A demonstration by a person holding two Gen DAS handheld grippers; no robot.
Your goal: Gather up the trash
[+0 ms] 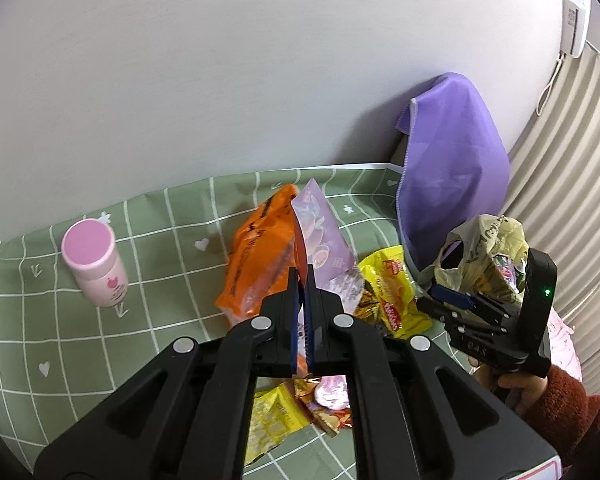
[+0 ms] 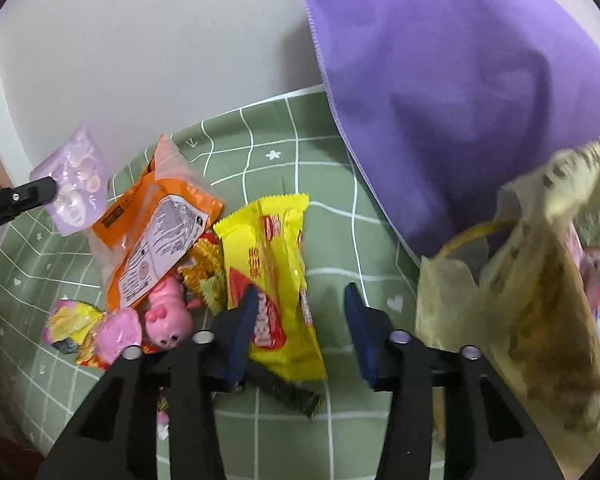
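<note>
Two claws differed: the left gripper point(image 1: 303, 280) pinched the light, crinkly lilac wrapper point(image 1: 320, 236) by its edge; the right gripper point(image 2: 300, 328) gaped empty above the slippery yellow packet point(image 2: 276, 276).

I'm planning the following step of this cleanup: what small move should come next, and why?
Probably carry the lilac packet, pinched in the left gripper, over to the plastic bag. The right gripper is open and empty beside the bag.

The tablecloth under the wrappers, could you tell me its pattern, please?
Green tablecloth with a white grid; clearest in the left wrist view.
</note>
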